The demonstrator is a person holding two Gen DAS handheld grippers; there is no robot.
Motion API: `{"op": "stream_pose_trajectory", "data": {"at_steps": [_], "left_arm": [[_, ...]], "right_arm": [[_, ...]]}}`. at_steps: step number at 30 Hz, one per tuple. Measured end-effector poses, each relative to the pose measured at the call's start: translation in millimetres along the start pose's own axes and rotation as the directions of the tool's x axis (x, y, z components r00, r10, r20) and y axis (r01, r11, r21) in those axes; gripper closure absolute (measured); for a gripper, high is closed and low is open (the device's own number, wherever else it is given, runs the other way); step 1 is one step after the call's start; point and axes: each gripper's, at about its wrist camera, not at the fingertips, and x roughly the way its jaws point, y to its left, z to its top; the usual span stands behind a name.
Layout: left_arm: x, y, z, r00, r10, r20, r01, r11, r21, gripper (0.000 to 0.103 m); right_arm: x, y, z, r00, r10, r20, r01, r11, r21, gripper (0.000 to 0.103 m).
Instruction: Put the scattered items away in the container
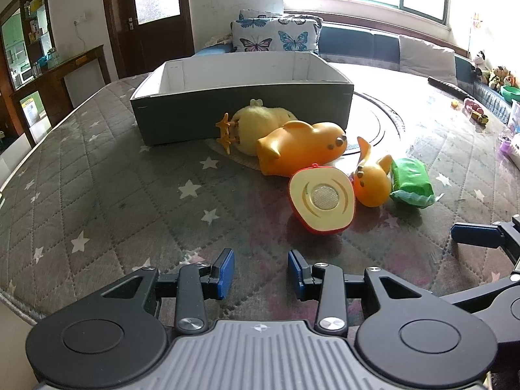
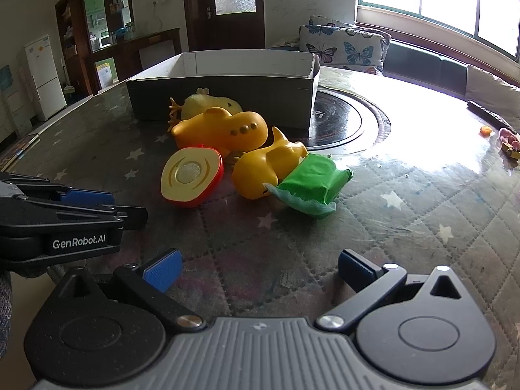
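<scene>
A grey box (image 1: 240, 107) (image 2: 224, 97) with a white inside stands on the table. Against its front wall lie a fluffy yellow chick (image 1: 260, 123) (image 2: 211, 100), a large orange duck (image 1: 302, 149) (image 2: 224, 130), a small orange duck (image 1: 372, 180) (image 2: 260, 169), a halved toy apple (image 1: 321, 198) (image 2: 191, 175) and a green packet (image 1: 411, 183) (image 2: 312, 182). My left gripper (image 1: 261, 274) is open, short of the apple, with nothing between its fingers. My right gripper (image 2: 260, 271) is open wide, short of the packet and small duck.
The table (image 1: 113, 195) carries a star-patterned quilted cover and a dark round turntable (image 2: 341, 120) at its middle. Small toys (image 1: 474, 110) lie at the far right edge. A butterfly cushion (image 1: 273, 35), a sofa and a window stand behind; dark cabinets line the left wall.
</scene>
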Motion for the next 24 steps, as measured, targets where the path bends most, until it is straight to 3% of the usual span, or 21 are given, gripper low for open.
{"op": "stream_pose_trajectory", "data": {"at_steps": [24], "left_arm": [[6,5,11,1.000,-0.012,-0.006,0.012,1.000,-0.009,0.064]], "right_arm": [[9,4,11,0.999,0.030,-0.011,-0.030,0.999,-0.020,0.000]]}}
